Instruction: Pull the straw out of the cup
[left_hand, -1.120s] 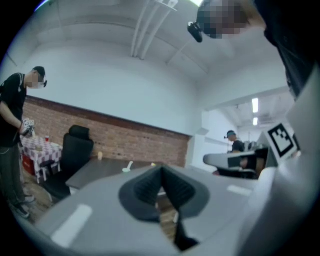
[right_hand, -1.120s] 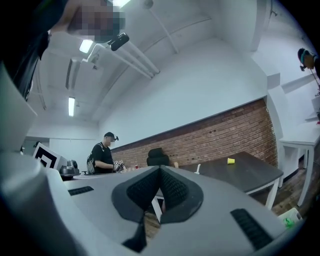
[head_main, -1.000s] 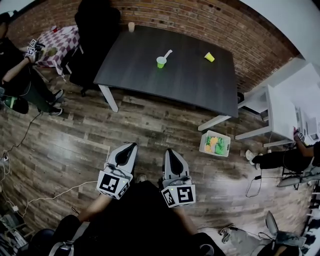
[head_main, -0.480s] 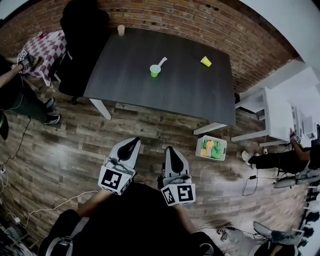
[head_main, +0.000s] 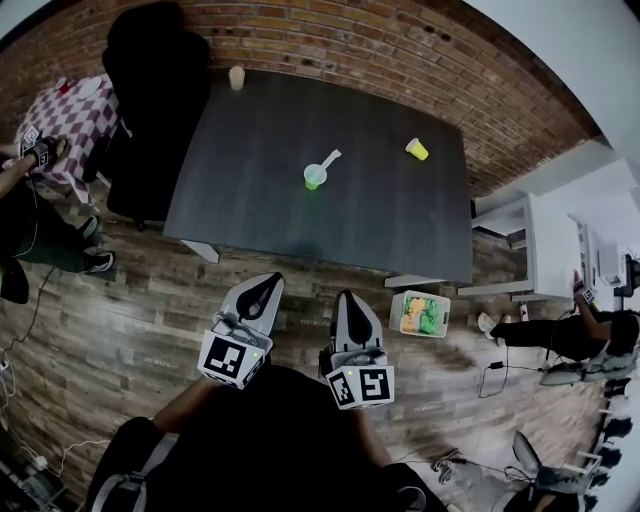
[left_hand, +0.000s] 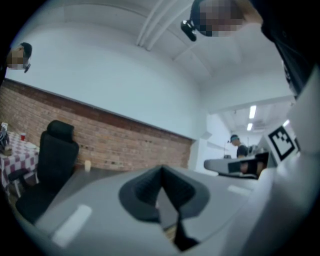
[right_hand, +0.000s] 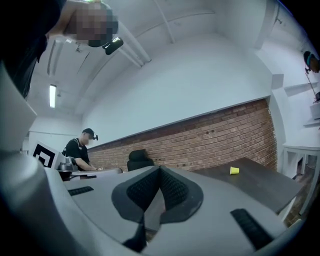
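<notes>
As you close on the counter (head_main: 250, 200), its near edge sits nearer your tools than a second ago. The approach is under way, but the cup is not yet within reach.

Left tool (head_main: 266, 282): jaws together, nothing between them. Right tool (head_main: 345, 298): the same, pads pressed together and empty. Both point level toward the counter, side by side over the wood-plank floor (head_main: 130, 300).

Green cup (head_main: 315, 178) stands upright near mid-counter, well apart from both tools. Straw (head_main: 331, 160) is in it, leaning out toward the far right. The task is untouched so far.

Materials: the counter is dark, matt, faintly grained and rectangular. The cup looks like thin plastic, tapered and light. It will likely tip or drag when you pull, so plan on one tool steadying it. The straw is pale and slim; finer detail is too small to tell. Yellow cup (head_main: 417, 149) sits far right; you can't tell whether it is upright. Small pale cup (head_main: 236, 77) sits at the far left corner.
</notes>
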